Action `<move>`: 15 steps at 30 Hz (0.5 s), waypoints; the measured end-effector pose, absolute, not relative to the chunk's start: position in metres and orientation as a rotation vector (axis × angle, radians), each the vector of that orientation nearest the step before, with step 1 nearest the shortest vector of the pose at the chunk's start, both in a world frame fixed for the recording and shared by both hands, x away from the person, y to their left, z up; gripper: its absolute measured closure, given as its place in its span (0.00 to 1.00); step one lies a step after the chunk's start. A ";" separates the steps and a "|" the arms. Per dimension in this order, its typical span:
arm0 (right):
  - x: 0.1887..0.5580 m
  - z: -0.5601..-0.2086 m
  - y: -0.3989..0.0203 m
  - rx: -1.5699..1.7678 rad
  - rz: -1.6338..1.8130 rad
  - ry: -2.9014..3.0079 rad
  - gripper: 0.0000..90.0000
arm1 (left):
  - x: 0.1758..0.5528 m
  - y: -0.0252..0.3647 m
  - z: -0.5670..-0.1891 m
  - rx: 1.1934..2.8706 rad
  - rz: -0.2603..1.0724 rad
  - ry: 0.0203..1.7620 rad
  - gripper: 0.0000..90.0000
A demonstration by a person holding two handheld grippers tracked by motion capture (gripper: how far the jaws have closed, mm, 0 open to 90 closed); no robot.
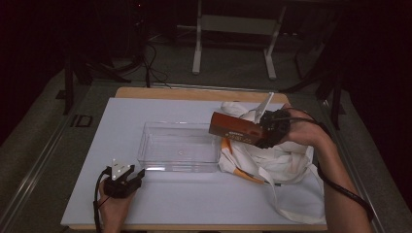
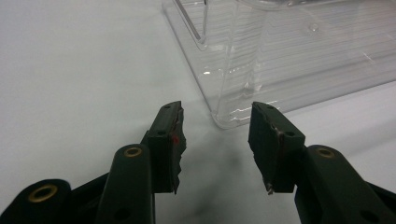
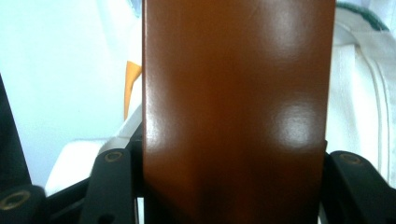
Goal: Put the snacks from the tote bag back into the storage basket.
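**Box held over bin edge, drop risk**

Glossy brown rectangular cardboard box (image 1: pixel 232 128) sits right of centre in the high view, lifted off the table, one end clamped in the right gripper (image 1: pixel 265 130), jaws closed on its sides. Free end points left, hanging about over the right wall of the clear rectangular plastic bin (image 1: pixel 179 145). Below and right of it lies the crumpled white cloth tote bag (image 1: pixel 277 158) with orange trim, on the white table surface (image 1: pixel 194 204).

Risks, as judgement: grip is on one end only, so the long box could pivot or slip out if swung fast. Its free end could clip the bin wall and shove the light bin sideways. Bag straps lie loose near the bin's right wall; they could snag the box or gripper.

Left gripper (image 1: pixel 127 175) rests at lower left, jaws parted, nothing between them, near the bin's front-left corner but not touching, so nothing steadies the bin.

Views: the right gripper view gives the box face (image 3: pixel 238 107) close up, shiny, jaws hugging both sides, bag cloth behind; bin not visible there. The left gripper view shows open fingertips (image 2: pixel 170 135) and the bin corner (image 2: pixel 224 116) just ahead. The high view alone gives the box-to-bin layout.
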State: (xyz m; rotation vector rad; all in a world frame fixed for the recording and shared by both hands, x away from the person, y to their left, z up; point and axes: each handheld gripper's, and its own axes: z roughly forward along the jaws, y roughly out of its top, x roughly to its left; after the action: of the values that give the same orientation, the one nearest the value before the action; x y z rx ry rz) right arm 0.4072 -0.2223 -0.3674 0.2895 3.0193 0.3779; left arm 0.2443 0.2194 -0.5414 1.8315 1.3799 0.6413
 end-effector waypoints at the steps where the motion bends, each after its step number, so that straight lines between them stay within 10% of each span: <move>1: 0.407 -0.367 -0.221 0.287 0.380 3.019 0.48 | 0.244 0.219 -0.541 1.832 0.641 1.380 0.61; 15: 0.408 -0.366 -0.206 0.245 0.398 3.026 0.48 | 0.244 0.220 -0.541 1.831 0.639 1.379 0.61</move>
State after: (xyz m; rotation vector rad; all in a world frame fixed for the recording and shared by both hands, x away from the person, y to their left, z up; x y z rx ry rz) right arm 0.4079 -0.2057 -0.3663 0.2449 3.0265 0.3975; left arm 0.2443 0.2195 -0.5414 1.8313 1.3788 0.6391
